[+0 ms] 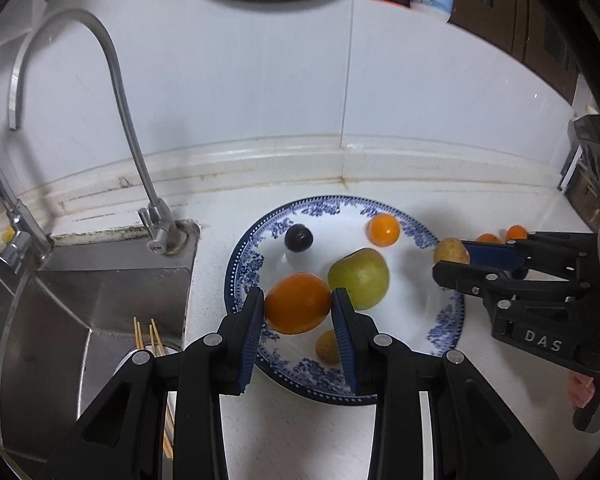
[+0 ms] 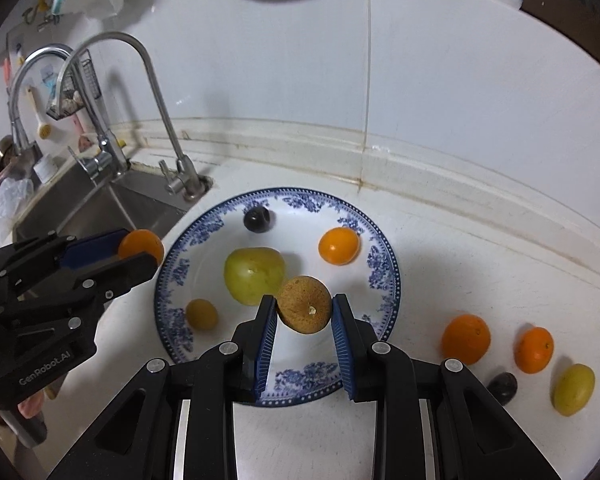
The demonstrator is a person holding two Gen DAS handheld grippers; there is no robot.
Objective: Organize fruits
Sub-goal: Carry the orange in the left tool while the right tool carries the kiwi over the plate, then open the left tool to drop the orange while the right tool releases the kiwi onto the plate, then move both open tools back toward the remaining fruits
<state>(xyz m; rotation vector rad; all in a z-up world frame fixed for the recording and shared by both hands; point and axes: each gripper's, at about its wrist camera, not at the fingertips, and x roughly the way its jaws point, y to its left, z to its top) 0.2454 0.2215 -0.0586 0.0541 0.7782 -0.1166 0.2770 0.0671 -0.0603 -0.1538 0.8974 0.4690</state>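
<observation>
An orange [image 1: 297, 303] is being held clamped in the left claw [image 1: 298, 308] and a brown fruit [image 2: 305, 304] in the right claw [image 2: 305, 314], both over the blue-patterned plate [image 2: 384, 280], seemingly awaiting gentle release.

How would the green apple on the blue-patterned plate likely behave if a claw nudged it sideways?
The green apple looks rounded and smooth, so it would probably roll or wobble rather than slide. The plate dips toward its centre, so it would likely settle back. It sits close to the brown fruit in the right claw, so it might bump that.
</observation>
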